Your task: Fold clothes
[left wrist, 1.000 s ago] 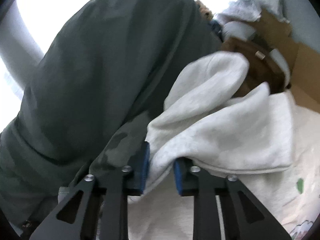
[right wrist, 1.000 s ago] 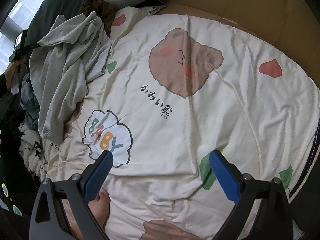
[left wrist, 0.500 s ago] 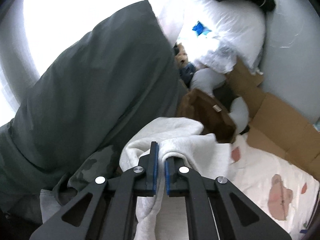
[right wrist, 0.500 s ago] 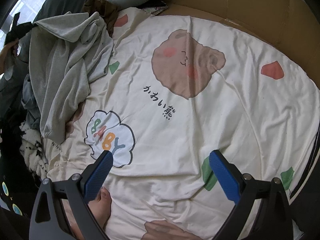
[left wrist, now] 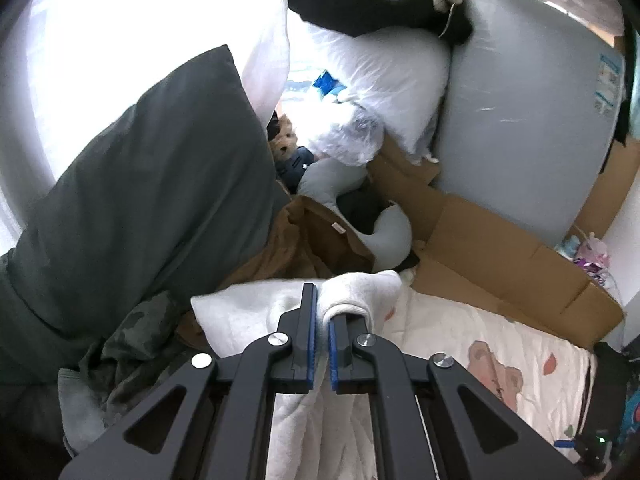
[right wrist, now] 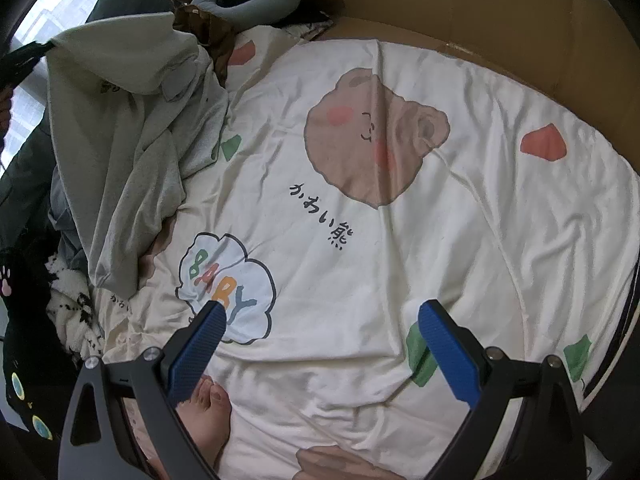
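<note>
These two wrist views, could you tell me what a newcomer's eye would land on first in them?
The big brown bear face printed on the cream bedsheet fills the middle of the right wrist view, with the open right gripper hovering over it. On the sheet's left edge lies a crumpled grey sweatshirt. In the left wrist view, the left gripper is shut on a fold of that pale garment, beside a dark green pillow.
</note>
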`<state>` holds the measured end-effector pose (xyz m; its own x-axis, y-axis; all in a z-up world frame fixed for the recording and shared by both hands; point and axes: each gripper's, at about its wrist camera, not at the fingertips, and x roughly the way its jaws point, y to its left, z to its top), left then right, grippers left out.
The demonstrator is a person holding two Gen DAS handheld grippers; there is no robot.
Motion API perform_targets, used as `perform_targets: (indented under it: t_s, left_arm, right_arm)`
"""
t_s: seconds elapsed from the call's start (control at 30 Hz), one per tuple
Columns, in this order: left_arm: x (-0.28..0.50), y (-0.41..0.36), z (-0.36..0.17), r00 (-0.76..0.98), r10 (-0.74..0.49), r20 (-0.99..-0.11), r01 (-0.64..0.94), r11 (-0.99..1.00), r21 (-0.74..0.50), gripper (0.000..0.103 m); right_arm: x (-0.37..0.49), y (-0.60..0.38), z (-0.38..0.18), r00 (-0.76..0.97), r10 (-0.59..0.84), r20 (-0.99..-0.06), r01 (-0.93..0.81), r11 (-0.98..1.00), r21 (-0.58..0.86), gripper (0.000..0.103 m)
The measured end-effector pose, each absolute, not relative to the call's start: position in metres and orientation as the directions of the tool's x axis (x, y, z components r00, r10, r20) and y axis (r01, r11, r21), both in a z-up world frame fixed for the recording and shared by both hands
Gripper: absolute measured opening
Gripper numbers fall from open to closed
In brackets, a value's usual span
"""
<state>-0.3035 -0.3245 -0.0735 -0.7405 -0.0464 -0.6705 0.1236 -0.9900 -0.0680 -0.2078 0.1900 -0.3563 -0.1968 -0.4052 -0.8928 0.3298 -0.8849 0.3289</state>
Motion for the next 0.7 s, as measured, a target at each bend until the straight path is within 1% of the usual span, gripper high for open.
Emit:
perform_targets:
  t_s: [0.27,0.4,0.53,0.67,0.7]
  left_arm:
    - [-0.243,-0.335,-0.031,-0.767,-0.067,-0.639,0.155,-0.984,-0.083,0.003]
    - [-0.21,-0.347,-0.009,-0.772,-0.082,-0.631,0.176,-0.98,-0.089,0.003]
    - [-0.177,-0.365,-0.004,-0.769,-0.109,-0.63,0.225,-0.969,-0.106,0.003]
    - [-0.146,-0.39,-0.01,-0.757,-0.147,-0.636,0.292,-0.948,-0.128,0.003]
    - [-0.139,-0.397,-0.013,-0.753,-0.158,-0.639,0.308,-0.943,-0.13,0.003]
  right_arm:
    - [-0.217,0.172,-0.353,-0.191,-0.409,-0.892,0.386,-0.867,0.315,0.098]
    - [-0.226,0.157,-0.344,-0.194,-0.433,-0.881,0.41,-0.851,0.328,0.098]
    - [-0.238,0.136,-0.337,-0.183,-0.461,-0.869,0.448,-0.825,0.343,0.098]
    - [-0.249,0.113,-0.334,-0.166,-0.47,-0.867,0.5,-0.798,0.336,0.098]
    - [-0.252,0.106,-0.335,-0.162,-0.471,-0.867,0.514,-0.79,0.333,0.096]
